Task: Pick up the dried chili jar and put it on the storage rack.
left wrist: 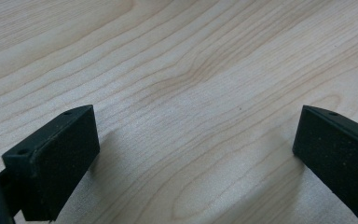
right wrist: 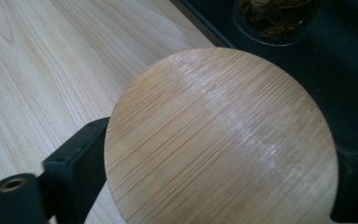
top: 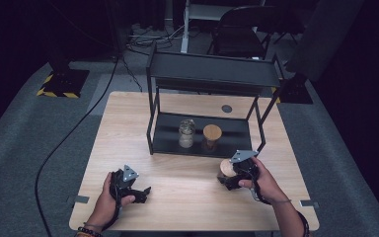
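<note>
Right gripper (top: 230, 178) pinched a bamboo-lidded jar (right wrist: 221, 140) just in front of the black shelf rack (top: 152, 129). Left gripper (left wrist: 193, 156) spread, idle on table (top: 187, 197). Risk: smooth round lid slipping; jar knocking the star-anise jar (top: 209, 137) on the rack.

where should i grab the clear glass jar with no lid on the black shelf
Grip the clear glass jar around its upright round body, below the open mouth, coming in level from the table's front edge. The black metal shelf has a top tier overhead that blocks a reach from above, and the jar with the round wooden lid stands close beside it.
</note>
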`<control>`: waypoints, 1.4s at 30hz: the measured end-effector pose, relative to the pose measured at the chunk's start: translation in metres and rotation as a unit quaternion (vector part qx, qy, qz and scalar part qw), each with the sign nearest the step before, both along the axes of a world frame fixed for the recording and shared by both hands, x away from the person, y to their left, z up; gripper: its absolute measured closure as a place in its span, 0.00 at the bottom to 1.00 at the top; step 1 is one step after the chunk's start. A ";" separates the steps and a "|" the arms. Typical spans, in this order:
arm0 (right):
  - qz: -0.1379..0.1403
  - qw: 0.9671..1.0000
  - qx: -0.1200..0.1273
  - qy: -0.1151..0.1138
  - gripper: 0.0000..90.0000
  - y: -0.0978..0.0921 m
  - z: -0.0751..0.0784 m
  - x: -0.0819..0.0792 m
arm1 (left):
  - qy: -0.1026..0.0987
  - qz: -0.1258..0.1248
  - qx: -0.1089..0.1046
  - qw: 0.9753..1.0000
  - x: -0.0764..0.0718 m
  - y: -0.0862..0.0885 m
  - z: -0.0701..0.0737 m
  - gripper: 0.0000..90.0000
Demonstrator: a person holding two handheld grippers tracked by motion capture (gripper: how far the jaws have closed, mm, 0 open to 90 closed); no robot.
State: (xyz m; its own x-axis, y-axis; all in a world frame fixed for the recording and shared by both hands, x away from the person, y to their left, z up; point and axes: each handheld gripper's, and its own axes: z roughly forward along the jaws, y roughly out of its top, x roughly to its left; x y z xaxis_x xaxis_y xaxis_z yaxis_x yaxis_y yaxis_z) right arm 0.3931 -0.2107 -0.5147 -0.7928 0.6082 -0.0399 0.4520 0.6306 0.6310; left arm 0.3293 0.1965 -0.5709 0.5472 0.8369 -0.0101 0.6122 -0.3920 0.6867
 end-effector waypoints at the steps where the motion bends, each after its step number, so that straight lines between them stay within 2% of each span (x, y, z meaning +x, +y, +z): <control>1: -0.002 1.000 0.001 0.002 0.19 0.000 -0.001 0.000 | -0.001 0.000 0.000 1.000 0.000 0.000 0.000 0.00; 4: -0.011 1.000 -0.001 -0.001 0.26 0.000 -0.003 0.001 | -0.001 -0.002 0.001 1.000 0.000 0.000 0.000 0.00; 6: -0.015 1.000 0.001 0.001 0.27 -0.001 -0.003 0.001 | -0.001 -0.002 0.001 1.000 0.000 0.000 0.000 0.00; 42: -0.021 1.000 0.007 0.005 0.28 -0.004 0.000 0.000 | -0.001 -0.002 0.001 1.000 0.000 0.000 0.000 0.00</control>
